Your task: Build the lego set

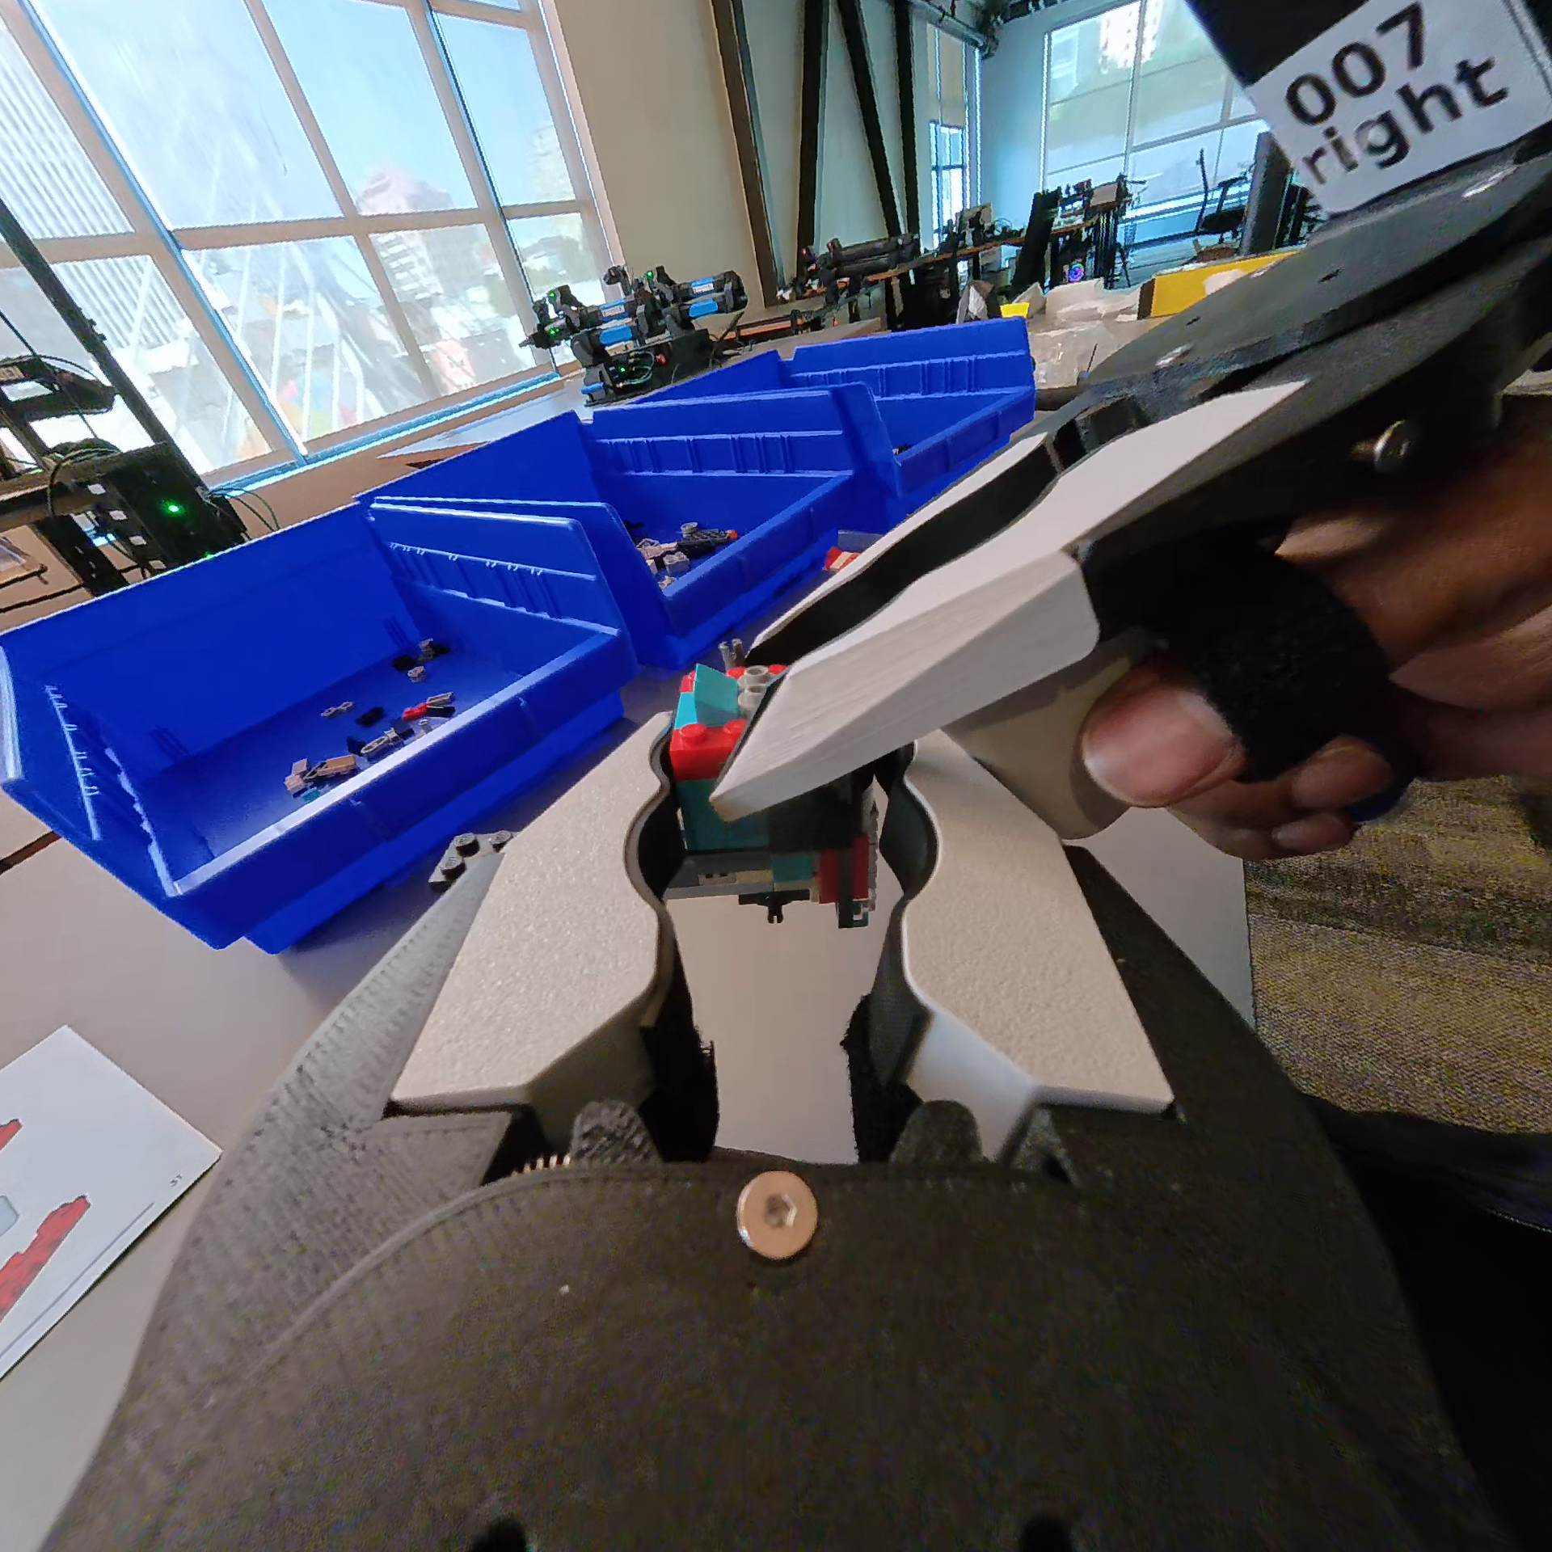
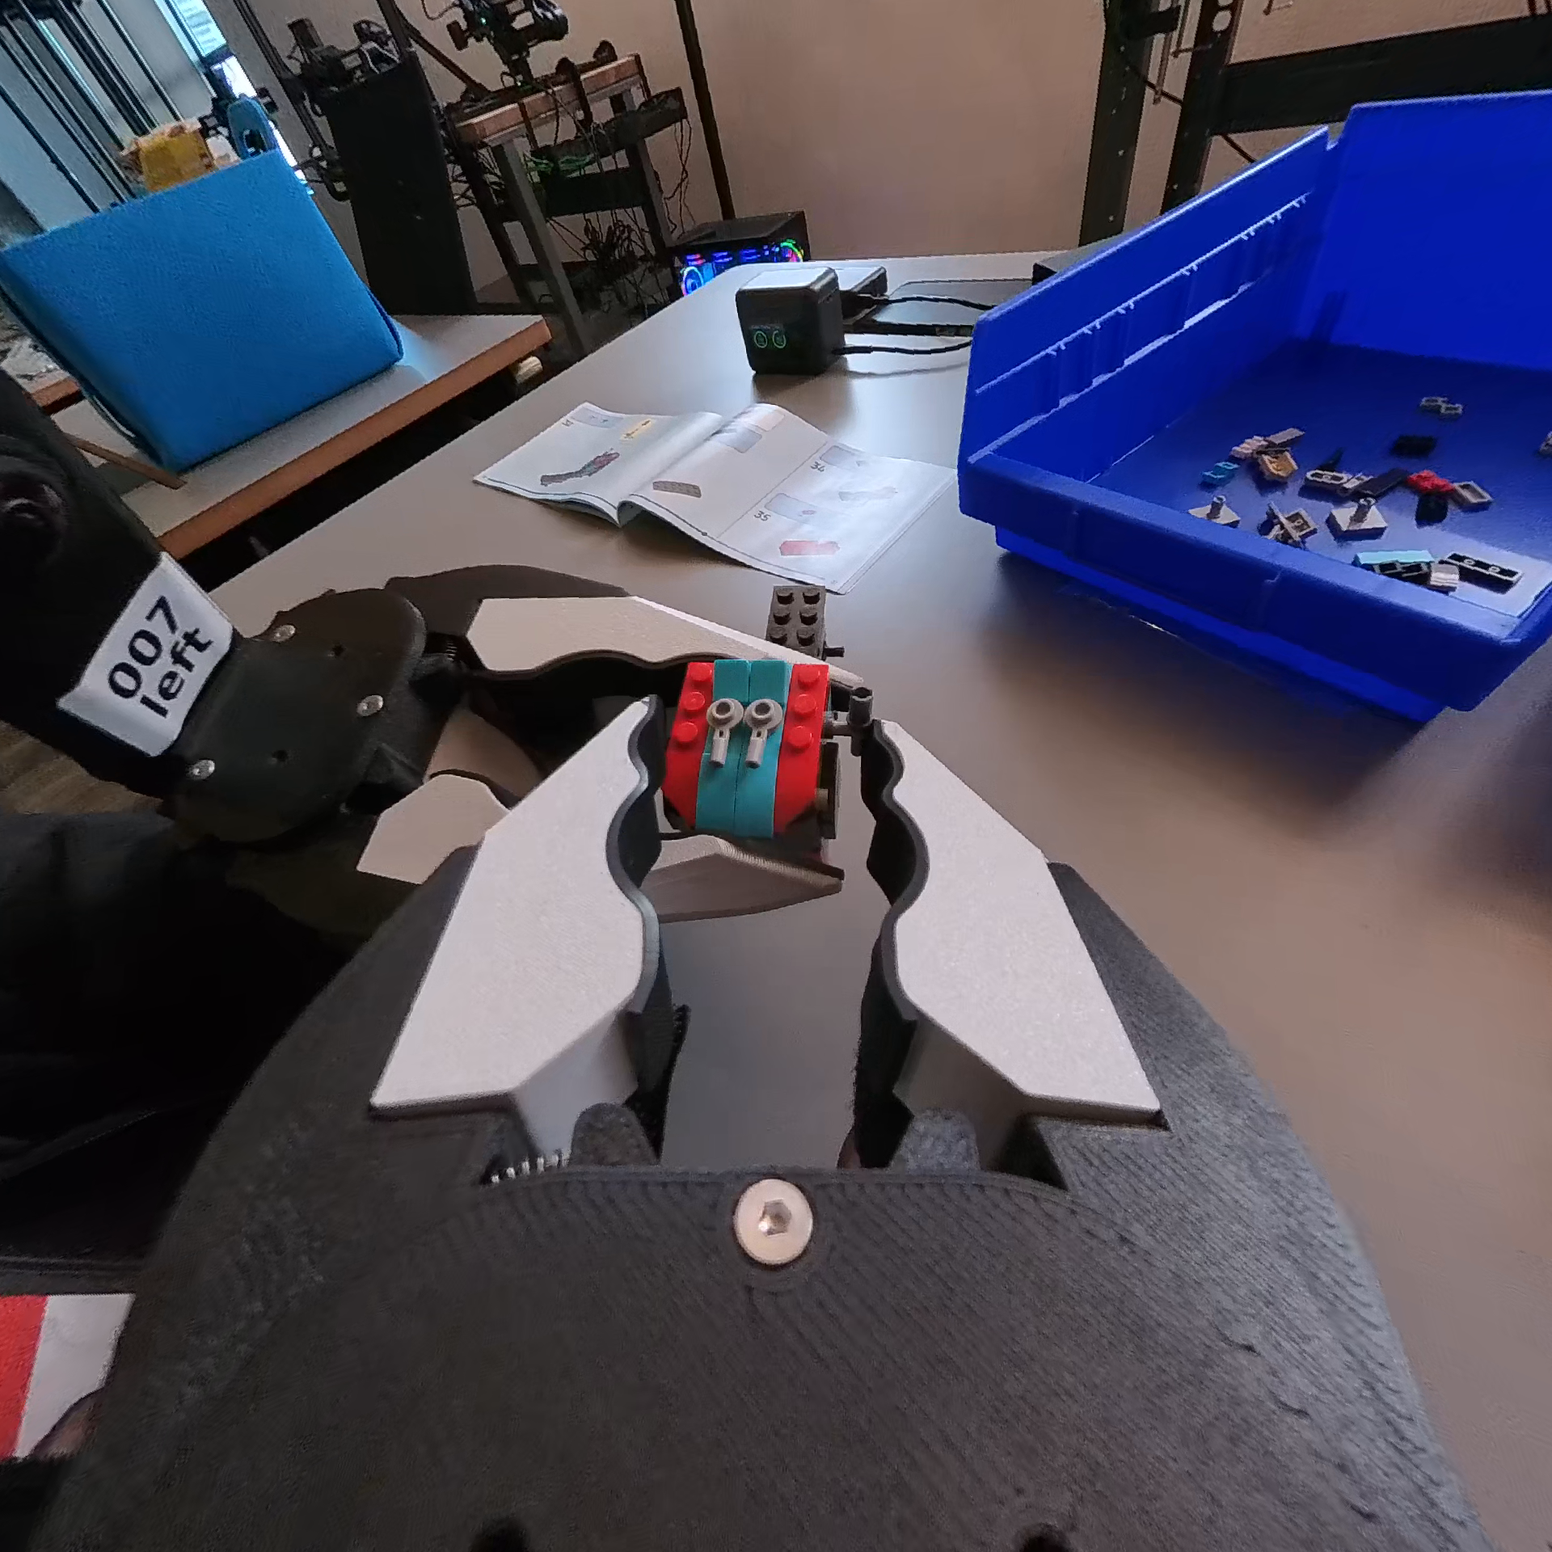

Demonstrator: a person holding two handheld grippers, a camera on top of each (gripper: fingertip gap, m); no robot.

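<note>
A small lego model (image 1: 714,756) of red and teal bricks with two grey pieces on top is held above the grey table (image 1: 126,966). My left gripper (image 1: 773,806) is shut on its lower part. My right gripper (image 1: 739,731) comes in from the upper right and clamps the model's upper part. In the right wrist view the model (image 2: 747,756) sits between my right gripper's (image 2: 756,756) fingertips. The left gripper's fingers (image 2: 588,621) reach in from the left, above and below the model.
Three blue bins (image 1: 252,848) (image 1: 731,495) (image 1: 941,378) hold several loose pieces; the nearest also shows in the right wrist view (image 2: 1176,537). A black plate (image 2: 798,617) lies on the table behind the model. An open instruction booklet (image 2: 714,487) and a black box (image 2: 789,319) lie farther off.
</note>
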